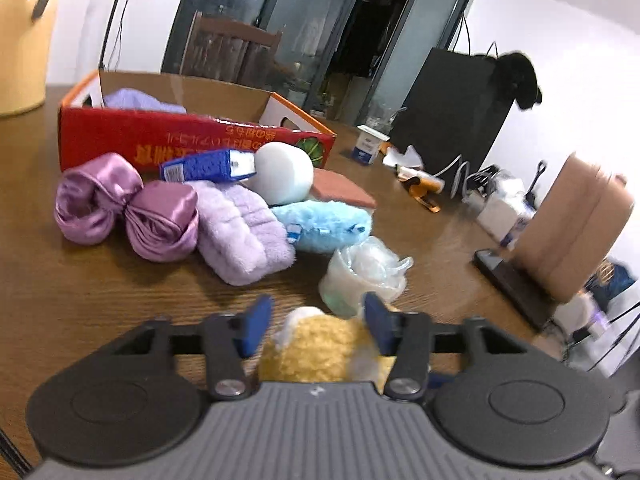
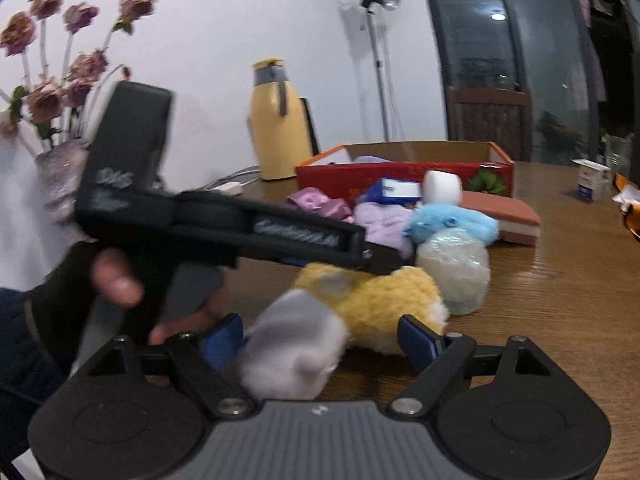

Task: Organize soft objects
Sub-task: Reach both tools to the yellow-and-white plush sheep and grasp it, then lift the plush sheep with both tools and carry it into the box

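Observation:
A yellow and white plush toy (image 1: 316, 348) lies on the wooden table between the blue pads of my left gripper (image 1: 318, 326), whose jaws stand open around it. In the right wrist view the same toy (image 2: 380, 300) lies with its white end between the open jaws of my right gripper (image 2: 324, 338). The left gripper's black body (image 2: 224, 224) reaches over the toy from the left. Behind lie a purple satin scrunchie (image 1: 120, 208), a lilac fluffy cloth (image 1: 244, 232), a blue plush (image 1: 324, 222), a clear plastic-wrapped roll (image 1: 360, 276) and a white foam roll (image 1: 284, 172). A red cardboard box (image 1: 192, 140) holds a lilac cloth.
A yellow jug (image 2: 276, 120) stands behind the box. A vase of dried flowers (image 2: 60, 92) is at the left. A brown sponge block (image 2: 504, 216), a blue sponge pack (image 1: 208, 166), a small carton (image 1: 368, 146) and a brown paper bag (image 1: 576, 224) sit on the table.

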Demonstrator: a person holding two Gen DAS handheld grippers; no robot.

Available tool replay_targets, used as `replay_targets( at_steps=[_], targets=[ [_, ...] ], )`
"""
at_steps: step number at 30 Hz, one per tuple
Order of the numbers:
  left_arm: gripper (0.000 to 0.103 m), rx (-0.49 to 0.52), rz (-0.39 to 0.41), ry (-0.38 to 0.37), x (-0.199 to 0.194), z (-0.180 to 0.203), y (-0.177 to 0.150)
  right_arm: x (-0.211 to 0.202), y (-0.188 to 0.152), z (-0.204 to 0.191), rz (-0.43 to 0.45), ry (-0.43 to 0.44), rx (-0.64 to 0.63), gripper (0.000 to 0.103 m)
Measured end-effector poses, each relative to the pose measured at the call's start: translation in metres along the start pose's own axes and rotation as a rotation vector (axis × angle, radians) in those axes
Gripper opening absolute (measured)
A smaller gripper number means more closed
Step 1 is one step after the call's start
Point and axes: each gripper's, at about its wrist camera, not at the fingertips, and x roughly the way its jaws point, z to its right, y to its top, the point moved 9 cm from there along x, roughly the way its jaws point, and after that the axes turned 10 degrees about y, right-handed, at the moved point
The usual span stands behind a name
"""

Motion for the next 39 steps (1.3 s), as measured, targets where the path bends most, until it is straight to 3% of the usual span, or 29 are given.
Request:
replay_targets(
  at_steps=[3, 7, 12, 15, 18, 22, 26, 29, 31, 35, 39],
  targets=[
    [0.042, -0.027, 0.013, 0.056, -0.004, -0.009, -0.001, 0.007, -0.007, -0.004, -0.039, 0.007, -0.029, 0.082],
    [0.042, -0.064, 0.068, 0.089, -0.032, -0.022, -0.007, 0.003, -0.011, 0.009, -0.048, 0.019, 0.036, 0.083],
    [0.042, -0.126, 0.103, 0.137, -0.069, -0.026, -0.031, -0.026, -0.007, 0.043, 0.003, -0.120, 0.066, 0.084],
    [0.044, -0.143, 0.050, 0.070, -0.080, -0.003, -0.045, -0.040, -0.003, 0.071, 0.065, -0.233, 0.120, 0.083],
    [0.049, -0.050, 0.042, 0.045, -0.086, 0.020, -0.052, -0.049, 0.000, 0.091, 0.105, -0.302, 0.178, 0.078],
    [0.058, -0.088, 0.086, 0.035, -0.100, 0.010, -0.034, -0.058, 0.002, 0.081, 0.113, -0.209, 0.209, 0.078],
    [0.060, -0.058, 0.141, 0.102, -0.089, -0.007, -0.011, -0.061, -0.004, 0.057, 0.089, -0.094, 0.231, 0.076],
    [0.060, -0.051, 0.116, 0.071, -0.066, -0.017, -0.001, -0.061, -0.006, 0.037, 0.059, -0.024, 0.209, 0.064],
    [0.059, -0.053, 0.067, 0.044, -0.049, -0.019, -0.002, -0.051, -0.011, 0.032, 0.017, 0.024, 0.228, 0.049],
    [0.049, -0.115, -0.001, 0.058, -0.037, -0.030, -0.017, -0.034, -0.019, 0.039, -0.006, -0.007, 0.254, 0.042],
    [0.049, -0.278, 0.022, 0.088, -0.058, -0.052, -0.033, -0.015, -0.004, 0.058, 0.039, -0.021, 0.276, 0.042]
  ],
)
